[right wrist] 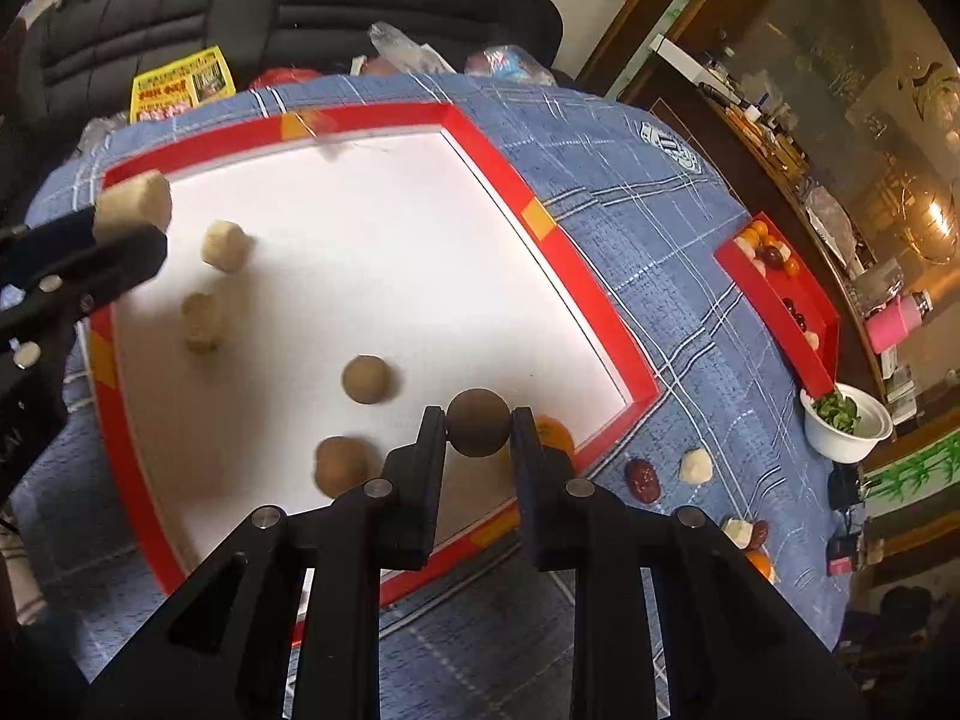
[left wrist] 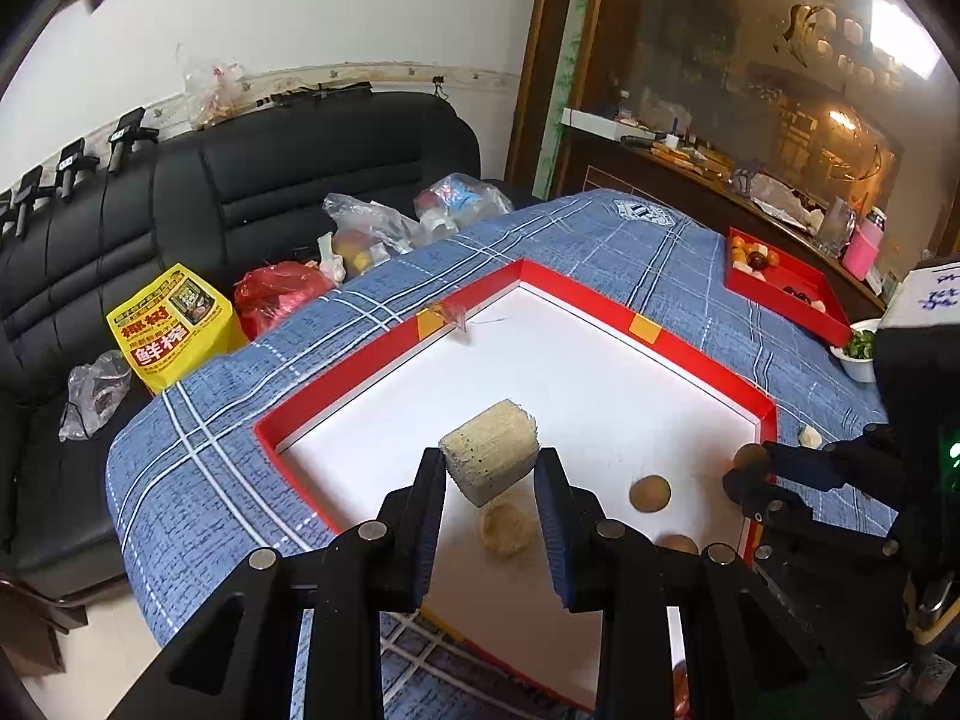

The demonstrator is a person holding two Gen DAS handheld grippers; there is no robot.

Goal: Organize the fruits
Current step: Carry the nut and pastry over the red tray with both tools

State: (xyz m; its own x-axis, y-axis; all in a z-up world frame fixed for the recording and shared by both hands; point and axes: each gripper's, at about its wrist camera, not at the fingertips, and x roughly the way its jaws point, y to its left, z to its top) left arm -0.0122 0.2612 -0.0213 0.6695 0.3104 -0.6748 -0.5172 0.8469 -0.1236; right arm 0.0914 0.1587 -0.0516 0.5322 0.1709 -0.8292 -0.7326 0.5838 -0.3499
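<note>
Big red-rimmed white tray (right wrist: pixel 600 324) on blue-cloth bench (right wrist: pixel 660 228) holds 2 brown balls + 2 pale chunks, small red tray (right wrist: pixel 822 354) at 3 o'clock holds mixed fruit, white bowl (right wrist: pixel 840 444) greens; left gripper (left wrist: pixel 489 468) jaws pinch pale chunk (left wrist: pixel 489 450), right gripper (right wrist: pixel 478 429) jaws pinch brown ball (right wrist: pixel 478 429) over tray's 5 o'clock corner.

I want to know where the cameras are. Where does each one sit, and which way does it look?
Left wrist: sits on the left tongs, looks down across the big tray toward the sofa; its fingers grip a pale chunk; the right tongs show at the right edge.
Right wrist: sits on the right tongs, looks down over the tray; its fingers grip a brown ball; the left tongs show at the left edge.
Shared: big tray, sofa, small tray, bowl.
</note>
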